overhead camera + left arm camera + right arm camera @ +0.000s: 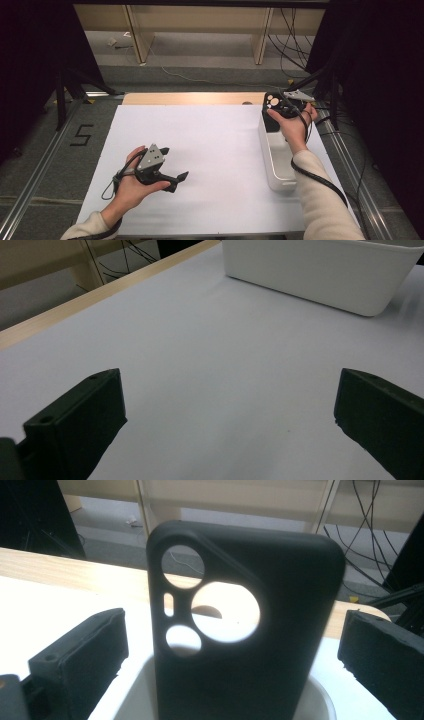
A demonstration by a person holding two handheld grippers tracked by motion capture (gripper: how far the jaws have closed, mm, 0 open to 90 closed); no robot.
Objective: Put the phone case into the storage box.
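Note:
A black phone case with round camera cutouts stands upright at the far end of a white bin on the right of the table. My right gripper is at that end of the bin. In the right gripper view the phone case rises between the two jaws of the right gripper, which stand wide apart with gaps on both sides, so it is open. My left gripper is held low over the white table sheet at the near left, open. Nothing lies between the jaws of the left gripper.
The white bin lies ahead of the left gripper, across bare sheet. A wooden table edge runs along the far side. Cables and shelf legs sit on the floor beyond. Metal rails flank the table.

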